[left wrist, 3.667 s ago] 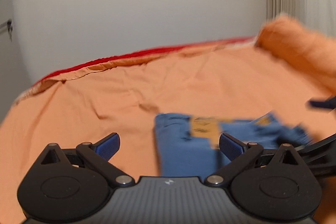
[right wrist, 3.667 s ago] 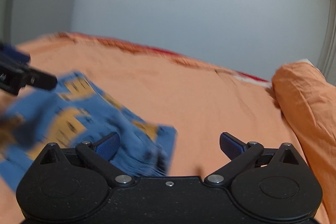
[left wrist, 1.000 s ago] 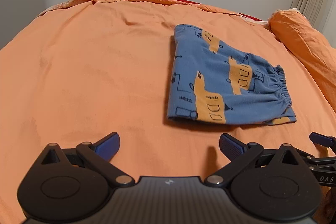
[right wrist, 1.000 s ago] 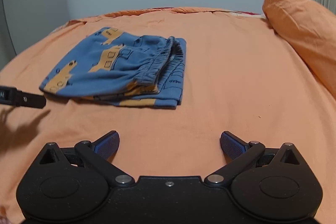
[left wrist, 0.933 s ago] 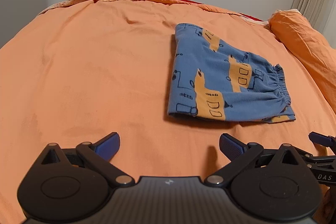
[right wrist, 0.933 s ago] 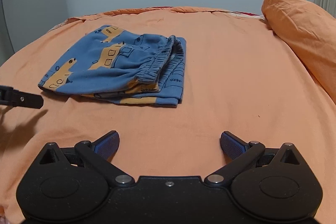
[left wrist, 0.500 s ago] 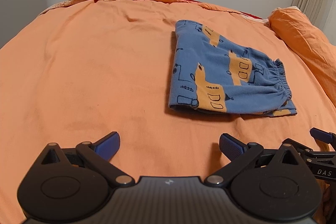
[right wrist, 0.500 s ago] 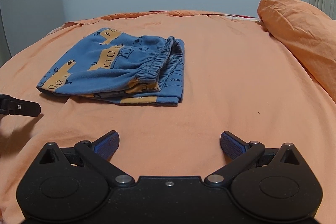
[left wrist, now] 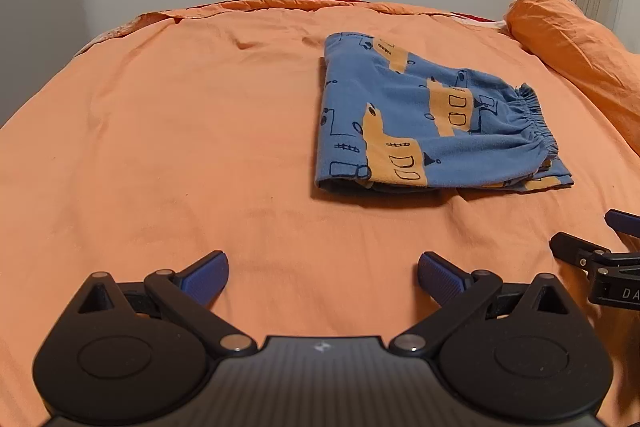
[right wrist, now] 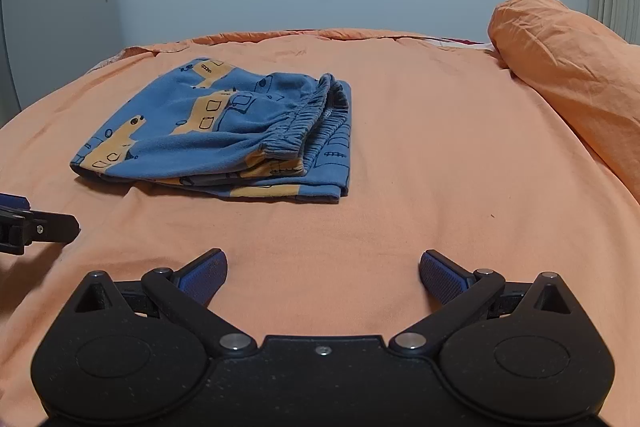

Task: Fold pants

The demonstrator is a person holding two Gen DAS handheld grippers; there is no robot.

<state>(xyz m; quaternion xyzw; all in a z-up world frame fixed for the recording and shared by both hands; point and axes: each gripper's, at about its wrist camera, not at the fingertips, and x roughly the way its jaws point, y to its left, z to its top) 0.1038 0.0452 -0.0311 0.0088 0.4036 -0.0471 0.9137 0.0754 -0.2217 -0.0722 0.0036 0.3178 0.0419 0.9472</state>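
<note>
**Pants folded and released; grippers standing clear**

Lying folded on the bed (left wrist: 168, 131), pants (left wrist: 416, 123) resting as a compact stack, waistband (right wrist: 304, 131) turned toward the pillow (right wrist: 568, 67) side. Appearing much the same as half a second ago, no longer blurred in mid-fold as seconds back; judging the fold complete or nearly so. Left gripper (left wrist: 322, 277) hovering low over bare sheet, jaws spread wide, gripping nothing. Right gripper (right wrist: 323, 275) likewise spread and empty, sitting near the stack's front edge without touching it. Lower layer (right wrist: 336, 163) sticking out slightly past the waistband, edges not quite flush; possibly warranting a small squaring-up. Offering wide open sheet to the left of the stack and in front of it; pillow crowding the right side, well apart from the pants.
</note>
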